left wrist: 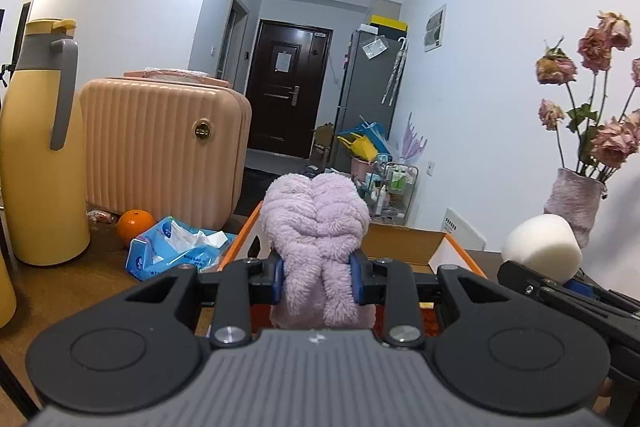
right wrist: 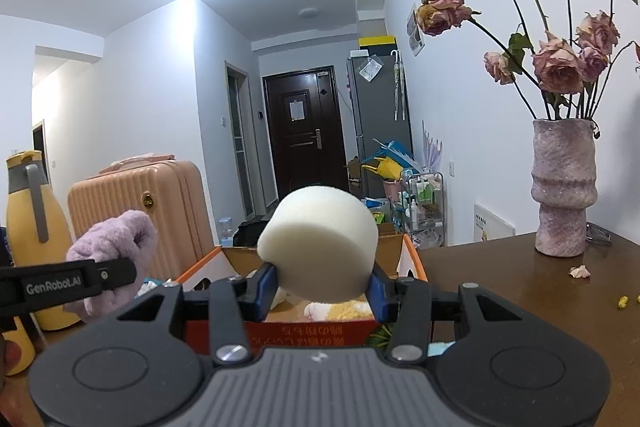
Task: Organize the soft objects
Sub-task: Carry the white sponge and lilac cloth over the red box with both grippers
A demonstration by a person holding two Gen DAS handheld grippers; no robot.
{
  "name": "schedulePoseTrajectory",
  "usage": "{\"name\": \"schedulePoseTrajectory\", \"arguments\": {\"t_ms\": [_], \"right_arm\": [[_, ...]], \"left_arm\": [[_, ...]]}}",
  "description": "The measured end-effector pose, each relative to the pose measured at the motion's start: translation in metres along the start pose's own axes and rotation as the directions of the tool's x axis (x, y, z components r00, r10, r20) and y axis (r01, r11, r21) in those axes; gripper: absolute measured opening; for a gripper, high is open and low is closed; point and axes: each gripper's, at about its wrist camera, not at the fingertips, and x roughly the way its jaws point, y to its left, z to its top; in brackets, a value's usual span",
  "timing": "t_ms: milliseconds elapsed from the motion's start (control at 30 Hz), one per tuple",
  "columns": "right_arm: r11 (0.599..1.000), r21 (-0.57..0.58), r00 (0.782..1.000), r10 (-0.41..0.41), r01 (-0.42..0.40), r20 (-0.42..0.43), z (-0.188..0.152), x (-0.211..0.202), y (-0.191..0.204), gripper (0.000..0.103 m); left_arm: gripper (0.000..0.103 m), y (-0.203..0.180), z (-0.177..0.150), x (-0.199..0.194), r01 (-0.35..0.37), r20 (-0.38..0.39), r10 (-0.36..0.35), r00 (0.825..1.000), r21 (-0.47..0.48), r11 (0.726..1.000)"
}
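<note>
Left wrist view: left gripper [left wrist: 318, 277] clenched on a lilac plush towel [left wrist: 316, 219], blue pads [left wrist: 279, 277] pinching its lower part, fluffy upper part bulging above the fingers. Held over the near end of an open cardboard box [left wrist: 404, 243] with orange edges. At far right, right gripper [left wrist: 560, 277] clamped on a white foam sponge [left wrist: 542, 243], just beside the box's right edge.

Right wrist view: same sponge [right wrist: 320, 245] squeezed between blue pads [right wrist: 267, 285], jaws partly spread to its width, hanging above the box [right wrist: 412, 259]. Inside the box, a yellow-and-white plush piece [right wrist: 340, 309] lying on the floor. Left gripper's finger [right wrist: 68, 285] at left, printed "GenRobot.AI", towel [right wrist: 116, 243] in its clasp.

Writing: red characters on the box's near flap, upside down, unreadable. Round gold badge on the pink suitcase [left wrist: 160, 147], lettering too small. Blue tissue pack [left wrist: 176, 247] with print, illegible.

Room to move: brown table [right wrist: 500, 287] bare to the right of the box up to a pinkish vase [right wrist: 564, 187] of dried roses near the wall; a few crumbs at the right. Left of the box, tissue pack, an orange [left wrist: 134, 221] and a yellow flask [left wrist: 40, 147] crowding the table.
</note>
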Motion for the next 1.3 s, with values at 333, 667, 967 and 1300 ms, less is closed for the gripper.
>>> {"name": "schedulePoseTrajectory", "arguments": {"t_ms": [333, 667, 967, 1300], "right_arm": [[1.000, 0.011, 0.999, -0.012, 0.012, -0.031, 0.008, 0.036, -0.004, 0.045], [0.999, 0.001, 0.996, -0.035, 0.035, -0.084, 0.011, 0.073, -0.006, 0.045], [0.999, -0.019, 0.991, -0.051, 0.049, -0.127, 0.011, 0.099, -0.004, 0.045], [0.996, -0.063, 0.980, -0.075, 0.065, -0.182, 0.007, 0.126, -0.002, 0.045]], "left_arm": [[0.031, 0.000, 0.011, 0.032, -0.019, 0.009, 0.019, 1.000, 0.004, 1.000], [0.031, -0.001, 0.018, 0.060, -0.022, 0.007, 0.022, 1.000, 0.003, 1.000], [0.031, 0.005, 0.021, 0.086, -0.035, 0.000, 0.035, 0.999, -0.001, 0.999], [0.031, 0.000, 0.021, 0.113, -0.050, -0.024, 0.051, 0.998, 0.035, 0.998]]}}
